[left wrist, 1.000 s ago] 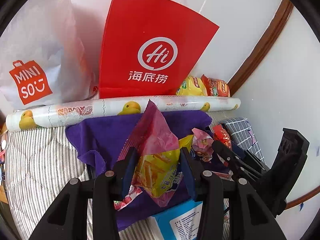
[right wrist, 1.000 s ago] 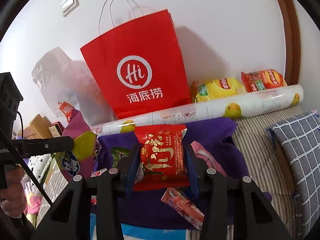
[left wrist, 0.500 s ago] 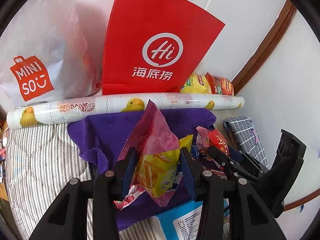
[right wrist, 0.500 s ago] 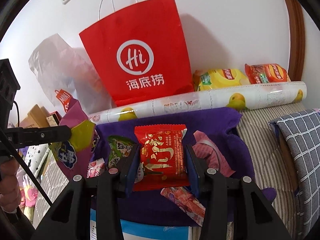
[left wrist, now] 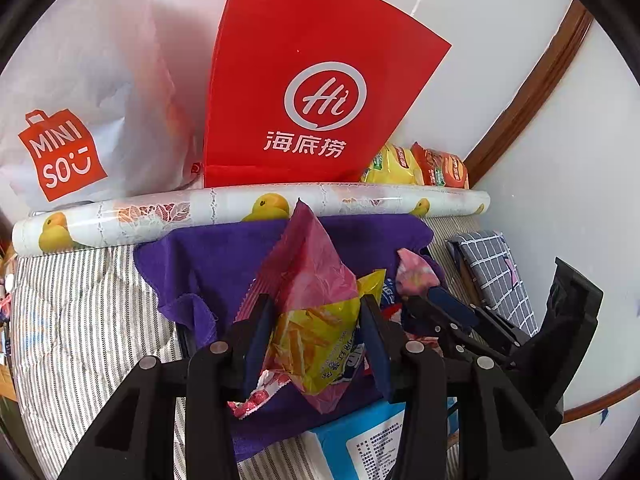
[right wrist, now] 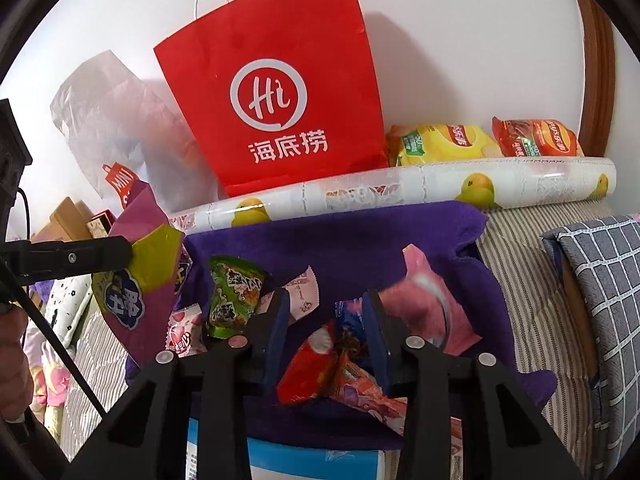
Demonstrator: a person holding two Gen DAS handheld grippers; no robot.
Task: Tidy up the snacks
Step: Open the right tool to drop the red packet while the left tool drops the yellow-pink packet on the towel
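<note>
Above the rumpled purple cloth [left wrist: 224, 264], the left gripper [left wrist: 316, 336] clamps a crinkled pink-and-yellow snack bag [left wrist: 316, 320]. Beside it, the right gripper [right wrist: 325, 332] has just been closing, its jaws narrow with nothing pinched; a small red foil snack packet [right wrist: 308, 368] lies on the cloth beneath them.

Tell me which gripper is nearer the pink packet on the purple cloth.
Right. Right gripper, whose jaws have just been closing over loose packets, sits beside the pink packet; the left gripper, holding a chip bag, is across the cloth.
</note>
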